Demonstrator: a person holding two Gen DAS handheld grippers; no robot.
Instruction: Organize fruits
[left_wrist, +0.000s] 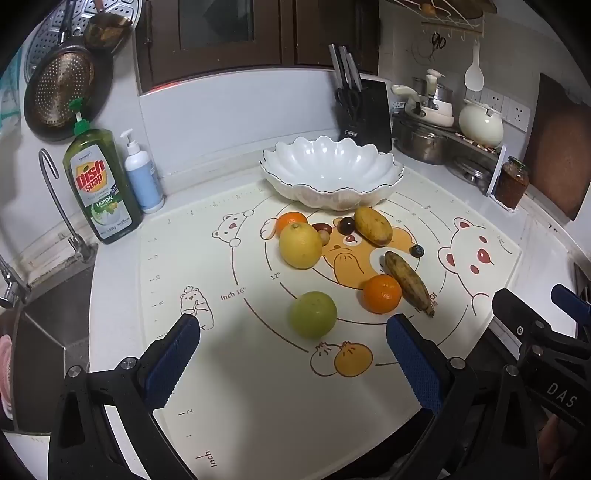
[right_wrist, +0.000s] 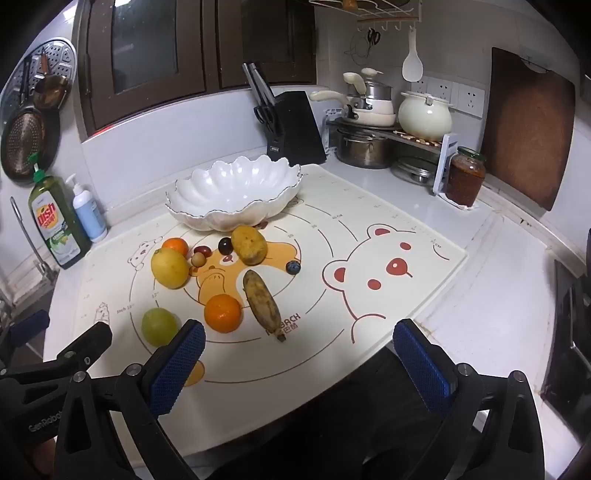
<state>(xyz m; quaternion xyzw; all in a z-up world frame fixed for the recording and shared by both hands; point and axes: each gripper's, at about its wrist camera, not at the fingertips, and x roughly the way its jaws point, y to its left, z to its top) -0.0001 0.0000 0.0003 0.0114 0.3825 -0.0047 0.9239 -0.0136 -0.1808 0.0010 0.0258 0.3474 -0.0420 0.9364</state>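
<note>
A white scalloped bowl (left_wrist: 328, 173) (right_wrist: 236, 192) stands empty at the back of the printed mat (left_wrist: 258, 369) (right_wrist: 388, 295). In front of it lie a lemon (left_wrist: 300, 245) (right_wrist: 169, 268), two oranges (left_wrist: 382, 294) (right_wrist: 223, 313) (left_wrist: 291, 220) (right_wrist: 176, 245), a green fruit (left_wrist: 313, 314) (right_wrist: 159, 325), a browned banana (left_wrist: 408, 282) (right_wrist: 263, 305), a yellow-brown fruit (left_wrist: 372, 225) (right_wrist: 249, 244), a blueberry (left_wrist: 417, 251) (right_wrist: 293, 267) and small dark fruits (left_wrist: 346, 224) (right_wrist: 225, 245). My left gripper (left_wrist: 293, 325) hangs open just short of the green fruit. My right gripper (right_wrist: 299, 332) hangs open near the banana's tip, holding nothing.
A dish soap bottle (left_wrist: 99, 184) and a pump bottle (left_wrist: 142, 173) stand by the sink (left_wrist: 40, 332) at left. Behind the bowl is a knife block (left_wrist: 364, 110); pots (right_wrist: 369, 147), a white pot (right_wrist: 424, 114) and a jar (right_wrist: 464, 176) crowd the back right.
</note>
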